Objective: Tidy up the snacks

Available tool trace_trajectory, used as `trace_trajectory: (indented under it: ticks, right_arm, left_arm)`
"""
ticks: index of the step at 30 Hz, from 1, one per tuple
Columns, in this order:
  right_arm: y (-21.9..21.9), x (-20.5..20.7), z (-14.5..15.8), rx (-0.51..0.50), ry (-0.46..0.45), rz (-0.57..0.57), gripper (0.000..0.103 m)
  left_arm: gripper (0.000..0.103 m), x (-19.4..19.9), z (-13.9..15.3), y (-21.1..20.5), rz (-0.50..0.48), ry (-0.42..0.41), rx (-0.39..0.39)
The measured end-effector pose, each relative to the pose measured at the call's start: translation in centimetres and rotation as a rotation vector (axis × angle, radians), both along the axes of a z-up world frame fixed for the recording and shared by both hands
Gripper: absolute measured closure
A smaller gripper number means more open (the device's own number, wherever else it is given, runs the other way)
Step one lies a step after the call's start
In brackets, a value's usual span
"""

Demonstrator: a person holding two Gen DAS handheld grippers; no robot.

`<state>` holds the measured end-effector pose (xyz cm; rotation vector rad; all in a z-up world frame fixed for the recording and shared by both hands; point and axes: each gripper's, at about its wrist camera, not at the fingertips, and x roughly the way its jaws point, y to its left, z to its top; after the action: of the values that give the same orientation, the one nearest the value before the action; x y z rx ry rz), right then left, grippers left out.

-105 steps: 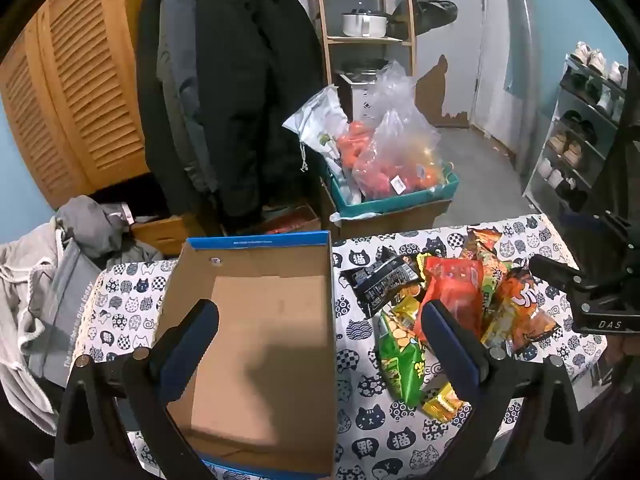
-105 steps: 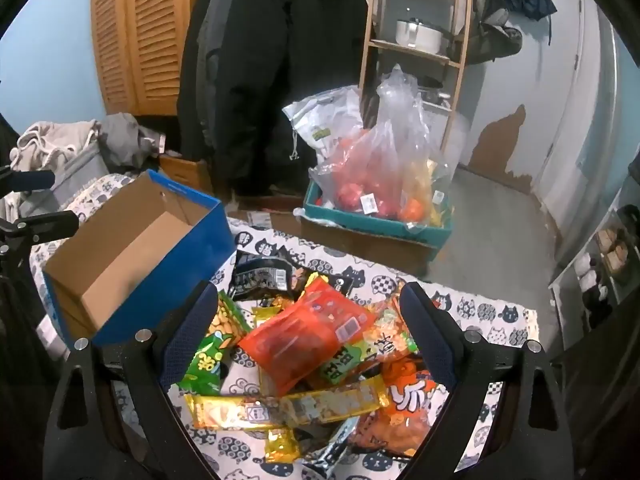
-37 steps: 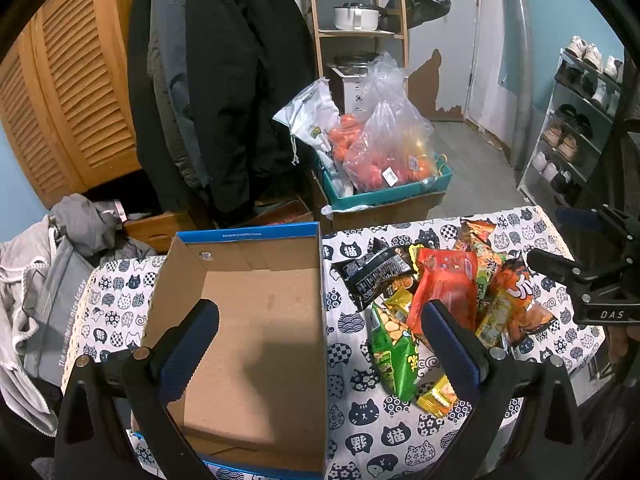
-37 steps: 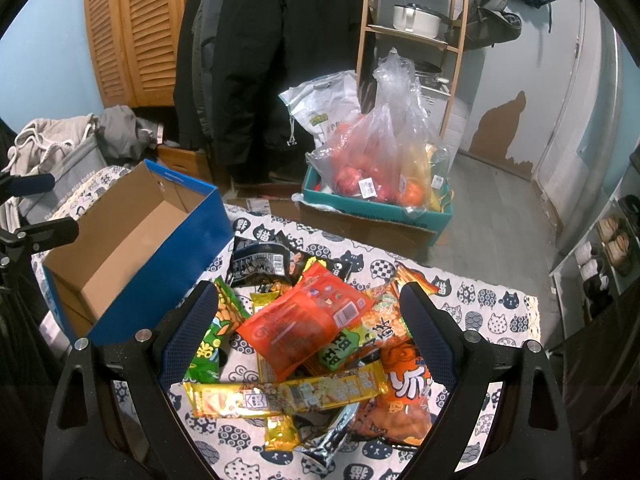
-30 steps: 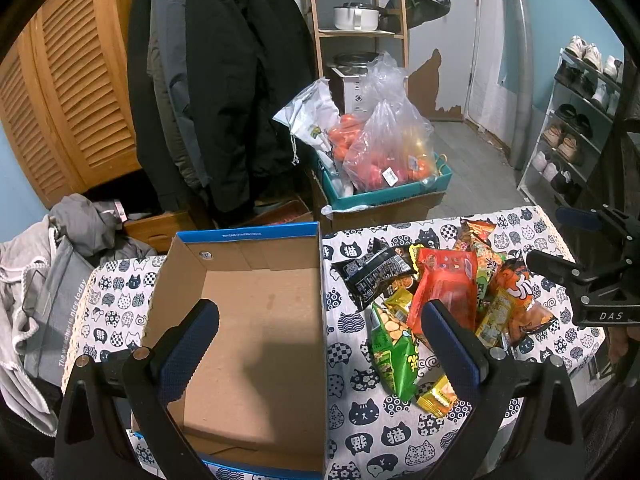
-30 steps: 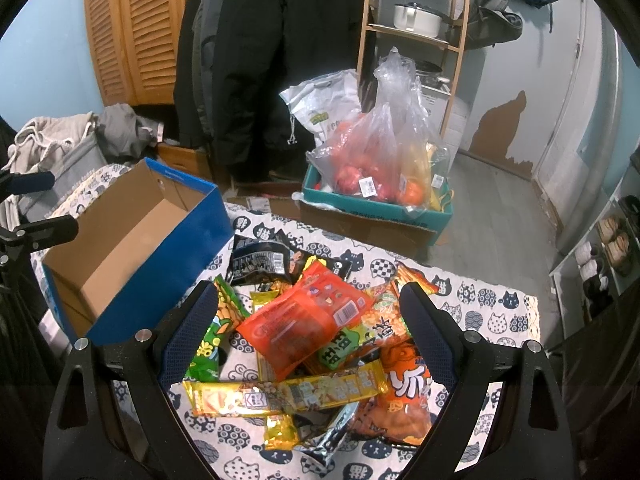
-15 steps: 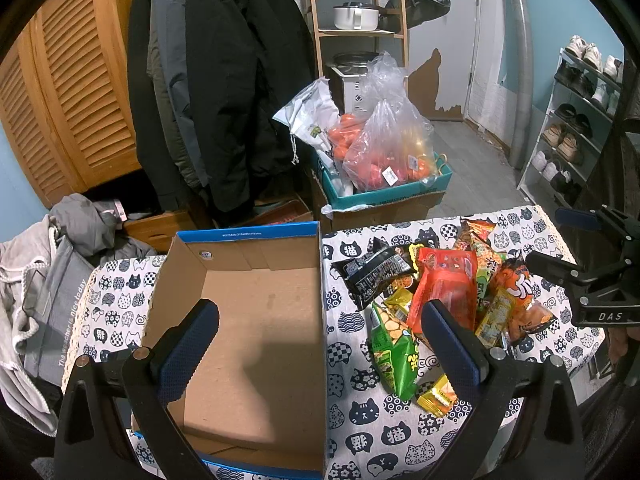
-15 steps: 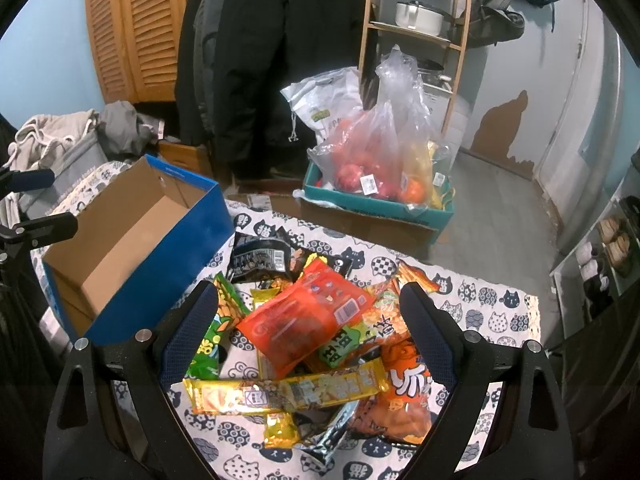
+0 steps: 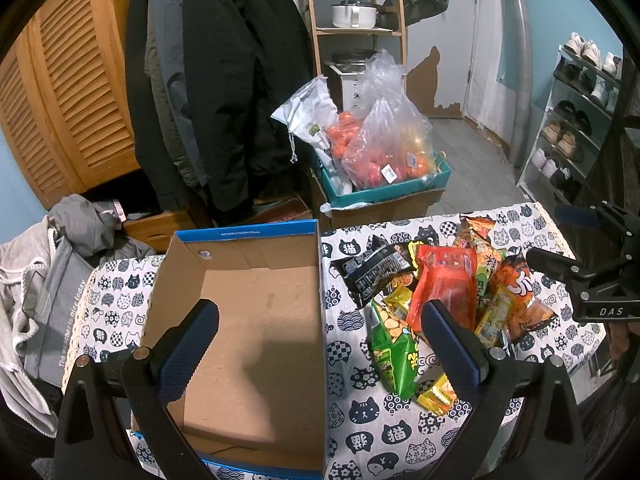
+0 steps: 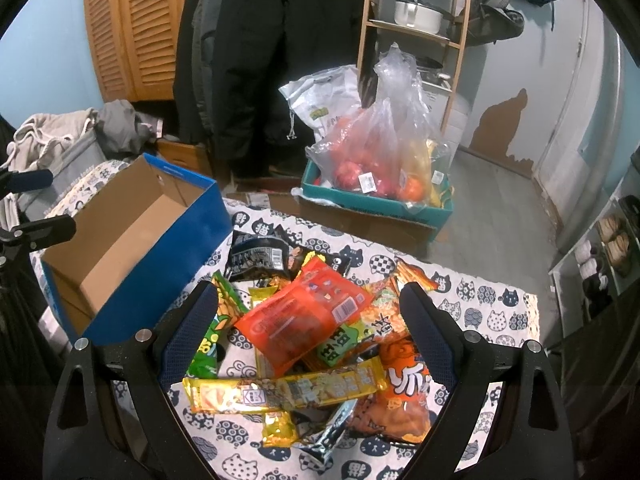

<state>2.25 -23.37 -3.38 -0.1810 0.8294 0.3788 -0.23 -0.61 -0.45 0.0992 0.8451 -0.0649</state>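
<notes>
An empty blue cardboard box (image 9: 256, 236) (image 10: 188, 220) sits on the left half of the cat-print tablecloth (image 9: 360, 436). Right of it lies a pile of snack packets: a red-orange pouch (image 10: 304, 316) (image 9: 446, 280) on top, a black packet (image 10: 258, 256) (image 9: 376, 268), a green bag (image 9: 394, 352) (image 10: 208, 344), a long gold bar (image 10: 288, 390) and an orange bag (image 10: 404, 396) (image 9: 520, 300). My left gripper (image 9: 316, 340) hangs open above the box's right wall. My right gripper (image 10: 308, 324) hovers open over the pile, holding nothing; it shows at the right edge (image 9: 576, 248) of the left wrist view.
Beyond the table stand a teal crate (image 10: 376, 200) with plastic bags of fruit (image 10: 384, 148), hanging dark coats (image 9: 224, 80), a wooden shelf with a pot (image 9: 354, 16) and a shoe rack (image 9: 576, 120). Grey clothes (image 9: 48, 264) lie off the table's left edge.
Over the last second almost nothing has moved; both grippers stay open and hover in place, with only a slight drift of the right wrist view.
</notes>
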Motion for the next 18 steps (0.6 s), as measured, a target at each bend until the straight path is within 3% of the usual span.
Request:
trace_trajectory:
  ticks: [11, 18]
  right_arm:
    - [-0.9, -1.2, -1.0, -0.005, 0.011, -0.012, 0.012]
    - [-1.6, -1.1, -0.7, -0.03, 0.033, -0.027, 0.012]
  left_arm:
    - [0.001, -0.2, -1.2, -0.6, -0.008, 0.013, 0.008]
    - [0.001, 1.7, -2.9, -0.9, -0.018, 0.079, 0.004]
